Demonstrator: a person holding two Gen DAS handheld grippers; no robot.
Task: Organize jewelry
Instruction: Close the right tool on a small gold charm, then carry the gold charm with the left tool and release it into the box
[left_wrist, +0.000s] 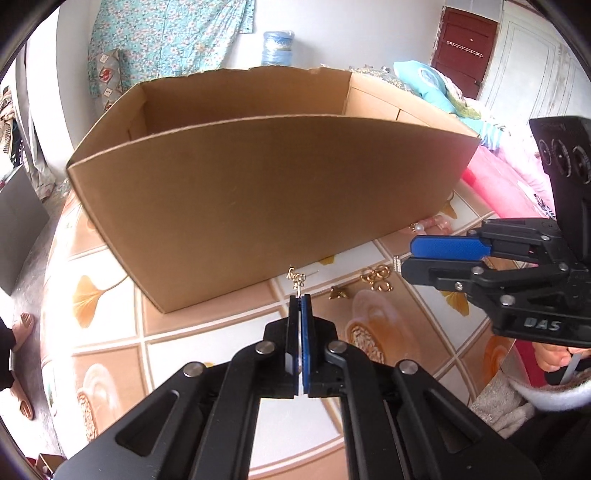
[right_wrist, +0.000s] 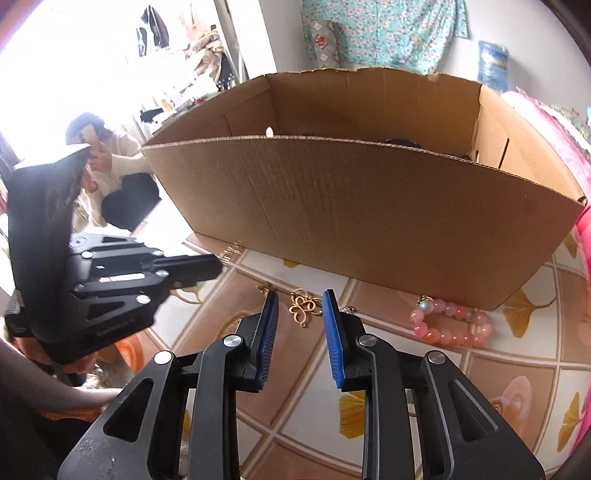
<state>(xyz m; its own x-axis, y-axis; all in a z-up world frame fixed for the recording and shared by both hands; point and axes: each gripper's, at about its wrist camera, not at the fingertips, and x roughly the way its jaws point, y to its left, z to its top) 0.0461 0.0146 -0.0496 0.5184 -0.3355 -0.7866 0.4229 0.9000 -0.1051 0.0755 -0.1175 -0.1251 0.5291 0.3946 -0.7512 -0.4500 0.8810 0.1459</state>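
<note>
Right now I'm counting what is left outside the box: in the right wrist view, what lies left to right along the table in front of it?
Black left gripper holding a small gold chain piece → gold clover-shaped pendant → pink bead bracelet with a pearl.

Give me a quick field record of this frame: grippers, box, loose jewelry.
left gripper: shut on small gold earring, held in front of the box wall
right gripper: open, over the gold clover pendant
cardboard box: open top, upright on the patterned table
pink bead bracelet: on the table beside the box wall
box contents: mostly hidden
</note>
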